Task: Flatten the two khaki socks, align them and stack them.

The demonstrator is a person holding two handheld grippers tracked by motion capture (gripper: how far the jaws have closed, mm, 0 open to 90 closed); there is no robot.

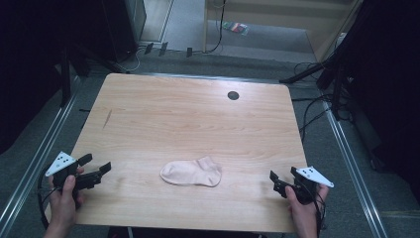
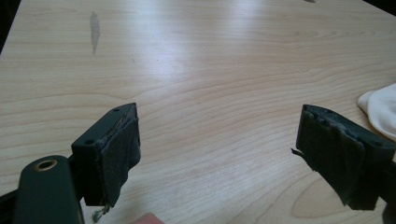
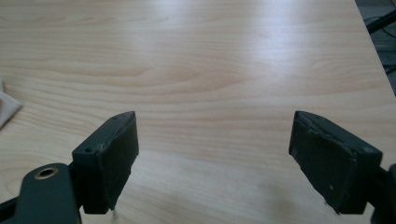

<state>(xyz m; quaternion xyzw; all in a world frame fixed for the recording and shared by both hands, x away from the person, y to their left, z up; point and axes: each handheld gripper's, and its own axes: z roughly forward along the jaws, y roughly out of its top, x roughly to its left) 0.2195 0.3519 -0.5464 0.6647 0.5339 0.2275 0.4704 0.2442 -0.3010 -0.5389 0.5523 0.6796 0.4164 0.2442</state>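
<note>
Pale pink sock (image 1: 191,173) lies flat near the desk's (image 1: 188,114) front edge, about mid-width, toe end twd the left side, cuff twd the right. Nothing touches it.

Left tongs (image 1: 97,166) sit at the front-left corner, right tongs (image 1: 283,181) at the front-right corner, each well apart from the sock and pointing inward twd it. Both sets are released: jaws stand wide w/ bare wood between them, nothing gripped.

Step in hand, as I read it: either the approach to the sock or a pause w/ both hands parked at the sides; can't tell which from this alone. If a pickup or fold is next, it calls for both tongs to come inward along the front edge, drop low to the wood, and pinch the thin fabric at toe and cuff. Cloth is flat and limp, so the lower jaw needs to slide under an edge, else it only pushes the sock along.

Views: high view gives the whole layout, plus a dark round hole (image 1: 233,95) nr the back edge and a dark streak (image 1: 107,118) twd the left edge. Left gripper view shows that streak (image 2: 95,29) close up and a white bit of sock (image 2: 380,112) at its right border. Right gripper view catches a sliver of sock (image 3: 7,107) at its left border, and both close views show worn pads (image 2: 122,151) that the high view can't resolve.
</note>
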